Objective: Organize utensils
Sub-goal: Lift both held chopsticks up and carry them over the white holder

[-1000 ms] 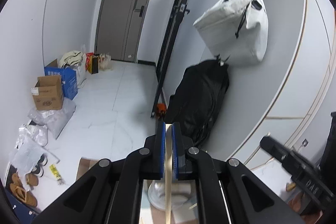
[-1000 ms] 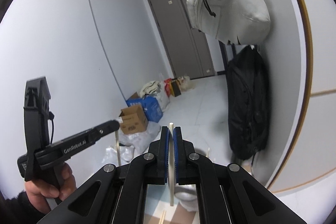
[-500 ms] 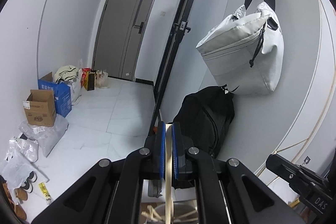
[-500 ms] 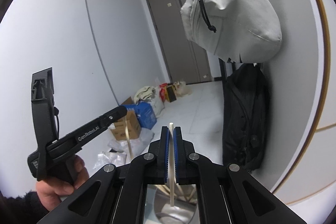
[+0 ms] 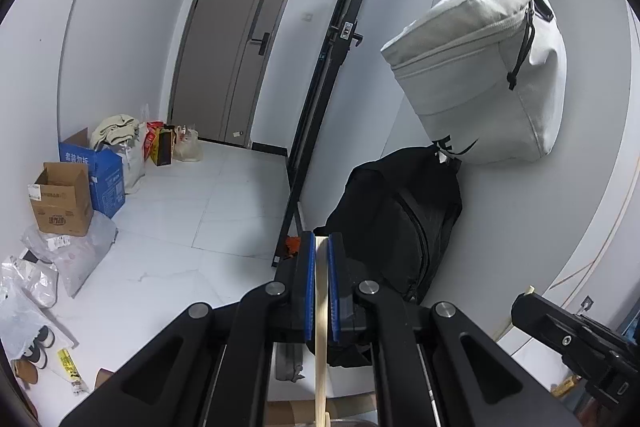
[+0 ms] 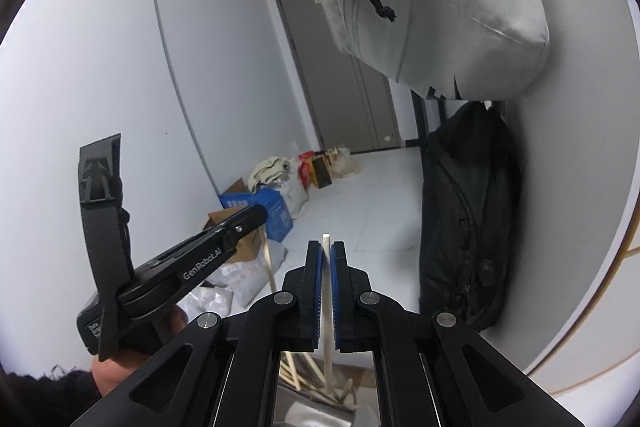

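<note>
Mid-carry step: left claw (image 5: 319,283) was clamped on a wooden stick (image 5: 321,339), right claw (image 6: 326,291) clamped on a pale chopstick (image 6: 327,303), both held in air. Next, IMO: lower into container (image 6: 320,411) w/ other sticks below, then release.

Lower end of the wooden chopstick (image 5: 320,339) clamped in the left gripper (image 5: 320,291): cut off by the bottom edge, tip unseen. Same for the pale chopstick (image 6: 327,307) pinched in the right gripper (image 6: 327,291): passes behind the jaw linkage, lower end lost among loose sticks (image 6: 298,367) too cramped to count. Container (image 6: 308,407) under them: only a grey sliver, shape unclear. Hand (image 6: 120,359) on the left gripper's handle: mostly hidden by the black body, sleeve cut by the rim. Print on the cardboard box (image 5: 62,199) and blue box (image 5: 106,179): too small to read. Black backpack (image 5: 404,223): base hidden behind the fingers (image 5: 340,291).
</note>
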A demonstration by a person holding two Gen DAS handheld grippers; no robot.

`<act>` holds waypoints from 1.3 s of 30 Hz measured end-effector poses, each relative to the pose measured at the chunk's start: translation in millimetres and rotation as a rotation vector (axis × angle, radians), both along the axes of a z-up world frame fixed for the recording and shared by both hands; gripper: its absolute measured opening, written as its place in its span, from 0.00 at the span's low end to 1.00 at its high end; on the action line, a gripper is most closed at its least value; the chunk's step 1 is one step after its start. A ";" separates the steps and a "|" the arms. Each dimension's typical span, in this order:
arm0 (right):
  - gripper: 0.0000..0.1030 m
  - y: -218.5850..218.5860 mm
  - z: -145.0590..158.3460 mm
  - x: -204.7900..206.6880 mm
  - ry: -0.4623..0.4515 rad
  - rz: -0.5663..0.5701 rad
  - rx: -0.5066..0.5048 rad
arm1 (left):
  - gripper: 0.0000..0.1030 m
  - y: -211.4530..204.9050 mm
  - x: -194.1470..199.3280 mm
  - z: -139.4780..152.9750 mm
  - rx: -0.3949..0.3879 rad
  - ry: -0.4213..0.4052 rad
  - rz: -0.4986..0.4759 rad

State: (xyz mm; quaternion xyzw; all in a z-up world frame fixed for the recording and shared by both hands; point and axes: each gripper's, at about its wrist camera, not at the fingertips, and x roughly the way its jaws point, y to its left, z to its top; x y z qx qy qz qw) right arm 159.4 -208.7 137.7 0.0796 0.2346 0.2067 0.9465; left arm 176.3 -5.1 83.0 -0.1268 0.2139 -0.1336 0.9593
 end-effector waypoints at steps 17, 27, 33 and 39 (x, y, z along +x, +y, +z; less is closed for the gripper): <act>0.04 7.5 -27.8 11.5 0.031 0.032 -0.023 | 0.02 -8.5 -0.5 -12.9 -0.014 -0.018 -0.098; 0.03 7.9 -39.8 12.2 0.052 0.050 -0.031 | 0.02 -3.7 -7.1 -11.9 -0.003 -0.004 -0.143; 0.03 7.3 -48.3 14.1 0.075 0.052 -0.038 | 0.02 -2.5 -14.7 -17.4 0.019 0.002 -0.176; 0.04 6.8 -59.4 16.8 0.112 0.066 -0.030 | 0.02 -3.7 -20.8 -23.5 0.015 0.036 -0.227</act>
